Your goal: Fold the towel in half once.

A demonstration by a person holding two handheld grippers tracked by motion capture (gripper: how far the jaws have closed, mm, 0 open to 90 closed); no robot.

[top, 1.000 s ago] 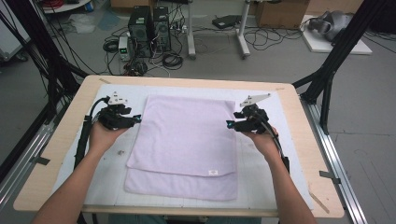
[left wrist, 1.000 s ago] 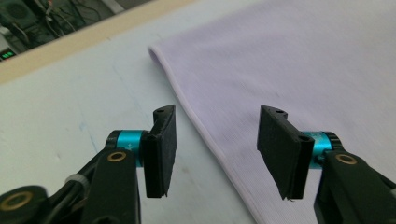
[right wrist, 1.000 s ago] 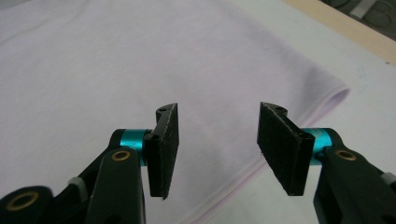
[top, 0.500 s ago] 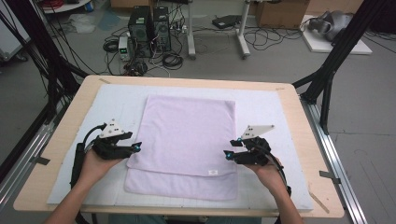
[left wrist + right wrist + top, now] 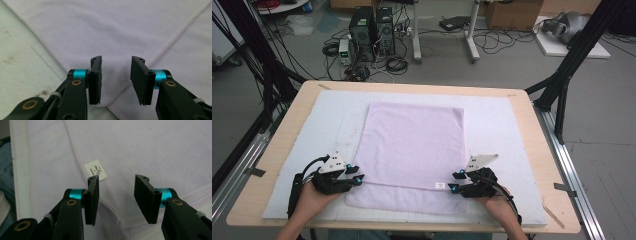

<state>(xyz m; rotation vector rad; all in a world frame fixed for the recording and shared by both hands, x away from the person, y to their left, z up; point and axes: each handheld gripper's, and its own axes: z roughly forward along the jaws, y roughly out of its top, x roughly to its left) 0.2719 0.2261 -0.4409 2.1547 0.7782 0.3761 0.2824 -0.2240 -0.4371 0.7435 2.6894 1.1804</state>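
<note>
High view: one pale lilac terry towel [image 5: 412, 150], folded once, lies on the white padded mat [image 5: 502, 120] that covers the light wooden table [image 5: 532, 100]. Long axis runs 12 to 6 o'clock. Upper layer stops short of the lower one, so a strip of lower layer shows at 6. Two grippers, one per hand. Left gripper [image 5: 357, 176] sits at the towel's 7 o'clock corner, right gripper [image 5: 453, 181] at the 5 o'clock corner. Each is equally near its own corner, tips aimed inward at the cloth.

Left gripper view: two black fingers [image 5: 95, 80] stand apart, jaws have just been closing. Folded corner of the towel [image 5: 120, 87] lies directly under the gap, stitched hem running between the pads toward 1 o'clock. Pads are not pressing the fabric yet.

Right gripper view: fingers [image 5: 91, 200] apart too, also just been closing. Upper-layer corner [image 5: 117, 210] lies in the gap, slightly toward 6. One small white care label [image 5: 96, 170] sits at 11 o'clock from the gap, just past the left finger's tip. Nothing is clamped.

Judgement: the coming pinch hinges on each corner staying centred between the pads; both look lined up.
</note>
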